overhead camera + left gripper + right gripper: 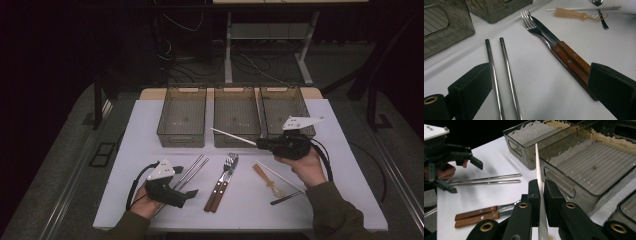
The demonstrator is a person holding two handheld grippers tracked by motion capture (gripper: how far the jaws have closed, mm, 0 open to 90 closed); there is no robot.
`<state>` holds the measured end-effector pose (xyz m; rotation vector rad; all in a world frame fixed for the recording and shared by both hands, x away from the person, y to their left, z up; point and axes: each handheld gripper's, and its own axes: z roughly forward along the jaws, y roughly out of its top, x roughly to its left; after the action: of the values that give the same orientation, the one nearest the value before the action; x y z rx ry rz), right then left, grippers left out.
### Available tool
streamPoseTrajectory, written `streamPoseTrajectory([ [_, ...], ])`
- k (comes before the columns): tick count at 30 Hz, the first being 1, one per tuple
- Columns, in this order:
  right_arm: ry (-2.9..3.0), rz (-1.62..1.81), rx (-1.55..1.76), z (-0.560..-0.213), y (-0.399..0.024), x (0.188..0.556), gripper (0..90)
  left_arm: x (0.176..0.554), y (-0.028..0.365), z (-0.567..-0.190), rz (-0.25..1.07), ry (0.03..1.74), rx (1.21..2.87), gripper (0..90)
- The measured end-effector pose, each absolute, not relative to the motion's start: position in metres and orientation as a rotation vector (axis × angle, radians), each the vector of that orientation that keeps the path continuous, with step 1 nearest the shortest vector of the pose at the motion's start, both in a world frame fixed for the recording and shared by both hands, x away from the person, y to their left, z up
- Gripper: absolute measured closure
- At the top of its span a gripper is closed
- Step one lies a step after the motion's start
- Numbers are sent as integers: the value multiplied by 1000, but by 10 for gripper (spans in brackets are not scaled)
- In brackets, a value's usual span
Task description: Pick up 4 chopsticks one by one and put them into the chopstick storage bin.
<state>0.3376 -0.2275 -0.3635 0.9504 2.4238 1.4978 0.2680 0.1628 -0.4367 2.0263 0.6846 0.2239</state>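
Your right gripper has its fingers pinched tight on a white chopstick, lifted off the tabletop. Seen from above, the stick juts toward 10 o'clock from the gripper, its tip in front of the middle bin of 3 smoky bins. In the right gripper view it runs straight up between the pads, toward the edge between 2 bins.

Your left gripper rests low at about 7 o'clock on the tabletop, fingers spread wide and holding nothing. In its own view, 2 steel chopsticks lie between them, with the wooden-handled fork and knife just inside the right-hand one.

A second white chopstick lies at 5 o'clock, beside a tan spoon.
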Motion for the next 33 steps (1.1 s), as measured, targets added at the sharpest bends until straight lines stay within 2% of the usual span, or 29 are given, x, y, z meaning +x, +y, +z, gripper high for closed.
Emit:
streamPoseTrajectory([
  [33, 2370, 1442, 1011, -345, -146, 387, 845, 268, 165, -435, 206, 682, 2016, 45],
])
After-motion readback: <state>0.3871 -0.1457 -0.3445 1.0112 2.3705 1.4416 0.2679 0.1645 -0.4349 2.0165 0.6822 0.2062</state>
